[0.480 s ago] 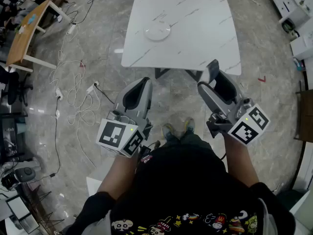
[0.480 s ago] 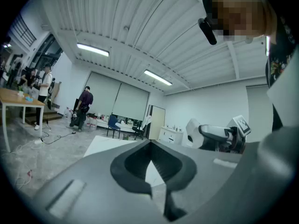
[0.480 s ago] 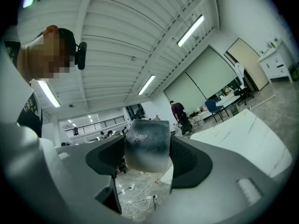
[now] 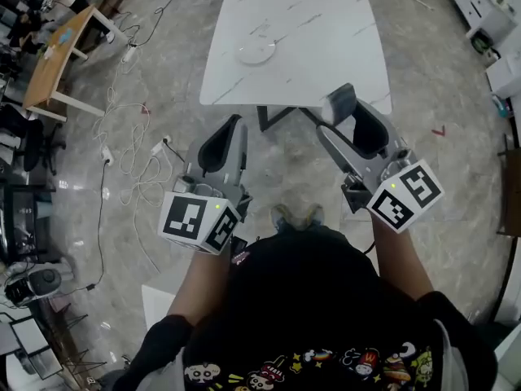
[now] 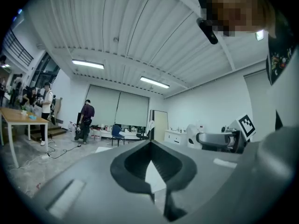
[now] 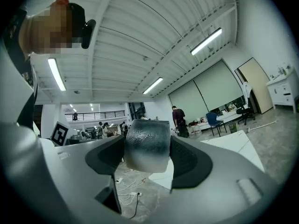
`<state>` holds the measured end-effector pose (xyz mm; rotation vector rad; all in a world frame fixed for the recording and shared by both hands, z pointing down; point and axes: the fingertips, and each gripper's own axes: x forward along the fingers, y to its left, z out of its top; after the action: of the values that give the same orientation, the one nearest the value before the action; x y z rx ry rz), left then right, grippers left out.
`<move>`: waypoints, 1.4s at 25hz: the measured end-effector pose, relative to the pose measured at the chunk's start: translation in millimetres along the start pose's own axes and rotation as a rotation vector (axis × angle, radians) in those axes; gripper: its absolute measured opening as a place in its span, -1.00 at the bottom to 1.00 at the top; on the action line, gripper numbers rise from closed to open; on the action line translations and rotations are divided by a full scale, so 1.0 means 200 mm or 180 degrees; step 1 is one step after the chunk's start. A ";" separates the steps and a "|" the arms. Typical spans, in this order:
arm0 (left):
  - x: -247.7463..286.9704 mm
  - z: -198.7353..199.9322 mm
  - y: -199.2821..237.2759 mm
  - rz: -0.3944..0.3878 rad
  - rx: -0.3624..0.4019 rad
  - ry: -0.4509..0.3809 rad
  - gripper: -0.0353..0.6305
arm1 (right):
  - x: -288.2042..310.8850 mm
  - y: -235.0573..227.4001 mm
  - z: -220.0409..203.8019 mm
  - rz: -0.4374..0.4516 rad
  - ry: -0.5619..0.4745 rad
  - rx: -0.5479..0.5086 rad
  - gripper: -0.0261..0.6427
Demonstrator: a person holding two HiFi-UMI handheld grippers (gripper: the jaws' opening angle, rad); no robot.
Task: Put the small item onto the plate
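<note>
A white plate [image 4: 257, 53] lies on the white marble-look table [image 4: 326, 47] ahead of me in the head view. My right gripper [image 4: 342, 104] is held in the air short of the table's near edge, shut on a small grey cylindrical item [image 6: 146, 145] that fills the gap between its jaws [image 6: 147, 146]. My left gripper [image 4: 234, 129] hovers beside it over the floor. Its jaws meet at the tips with nothing between them [image 5: 150, 143]. Both gripper views point upward at the ceiling and the room, so neither shows the plate.
Loose cables [image 4: 122, 157] sprawl over the floor to the left. A wooden table [image 4: 57, 51] stands at the far left and white cabinets [image 4: 488, 15] at the right. People [image 5: 85, 120] stand in the background. The person's feet [image 4: 297, 215] are just short of the table.
Both grippers have moved a little forward and left toward the table's near edge. The right one still holds the grey item.
</note>
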<state>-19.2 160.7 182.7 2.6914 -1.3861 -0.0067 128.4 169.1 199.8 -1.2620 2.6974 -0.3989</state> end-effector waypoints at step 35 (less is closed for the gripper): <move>0.20 -0.25 -0.06 0.0308 -0.0260 0.0066 -0.89 | 0.05 -0.26 -0.18 0.0311 0.0396 -0.0011 0.08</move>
<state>17.2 140.2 232.2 2.5490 -1.4752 -0.0263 150.8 135.8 250.1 -1.1362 2.8500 -0.4757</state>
